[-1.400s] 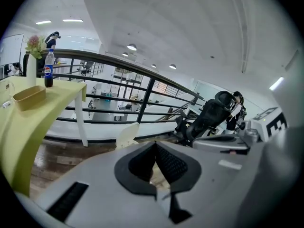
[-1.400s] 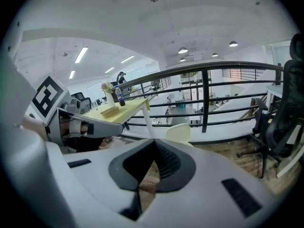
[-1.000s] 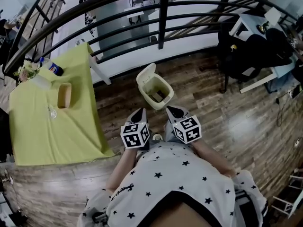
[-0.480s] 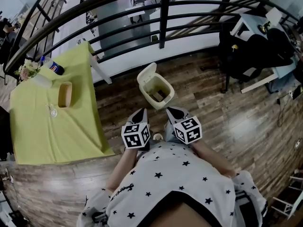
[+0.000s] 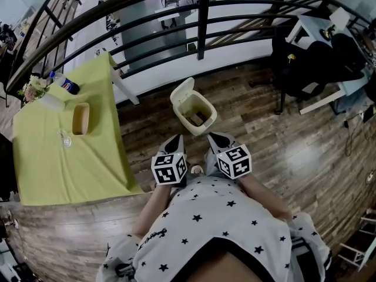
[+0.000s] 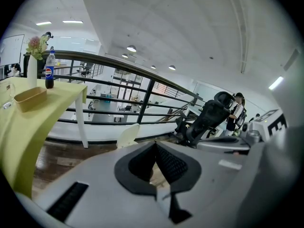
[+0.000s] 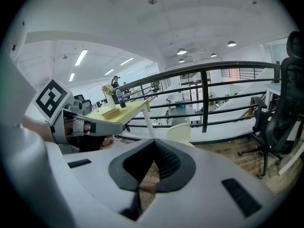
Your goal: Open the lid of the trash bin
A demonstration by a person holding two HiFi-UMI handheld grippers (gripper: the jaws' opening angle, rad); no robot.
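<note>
Cream trash bin (image 5: pixel 198 130) is sitting with lid (image 5: pixel 180 90) raised; left tool (image 5: pixel 174 140) and right tool (image 5: pixel 215 137) are hovering closed, empty.

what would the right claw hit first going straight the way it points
Probably the open trash bin just ahead, around its raised lid; depth is hard to judge.

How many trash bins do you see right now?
1. The trash bin stands on the wood floor right of the yellow table, its lid raised. Others could be hidden outside view.
</note>
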